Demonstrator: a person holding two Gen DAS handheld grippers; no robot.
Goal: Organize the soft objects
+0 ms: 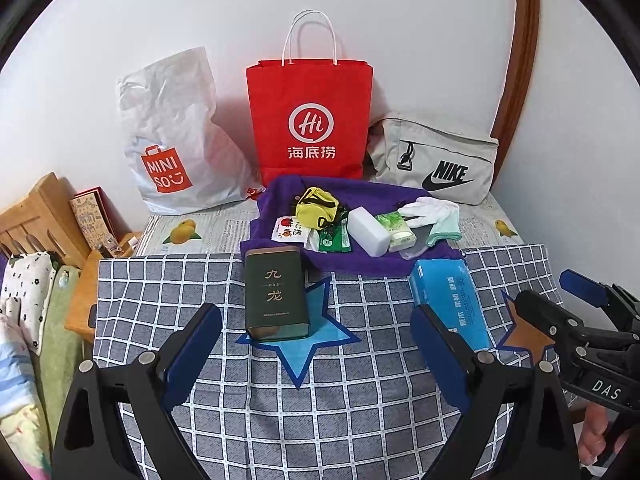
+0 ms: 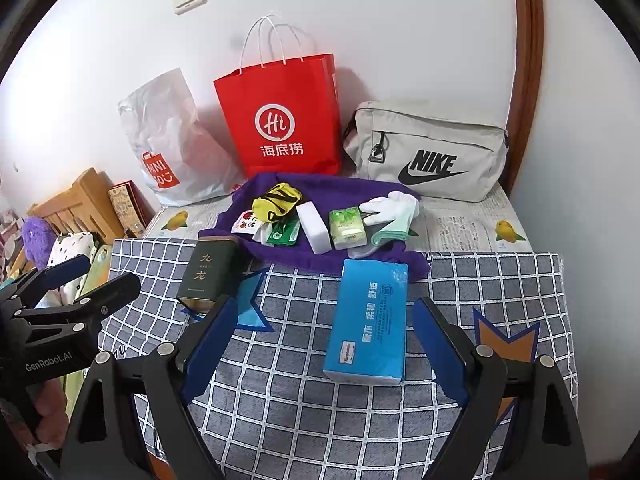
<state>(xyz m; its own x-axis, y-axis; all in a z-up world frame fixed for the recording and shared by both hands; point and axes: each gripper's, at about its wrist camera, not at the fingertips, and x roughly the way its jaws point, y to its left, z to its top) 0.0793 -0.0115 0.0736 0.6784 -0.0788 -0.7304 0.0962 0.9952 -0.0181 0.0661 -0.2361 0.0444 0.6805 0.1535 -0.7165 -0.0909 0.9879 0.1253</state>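
Right wrist view: your claws (image 2: 320, 344) (image 1: 316, 344) hang spread and empty, tissue pack (image 2: 368, 320) between the right's fingers, small soft items (image 2: 316, 220) heaped beyond, unbagged.

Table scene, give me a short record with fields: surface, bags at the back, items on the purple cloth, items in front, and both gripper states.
surface: checked cloth
bags at back: white plastic bag, red paper bag, grey pouch
on purple cloth: yellow pouch, white block, green tissue pack, white glove
in front: dark tin, blue tissue pack
left hand-held gripper: open, empty
right hand-held gripper: open, empty
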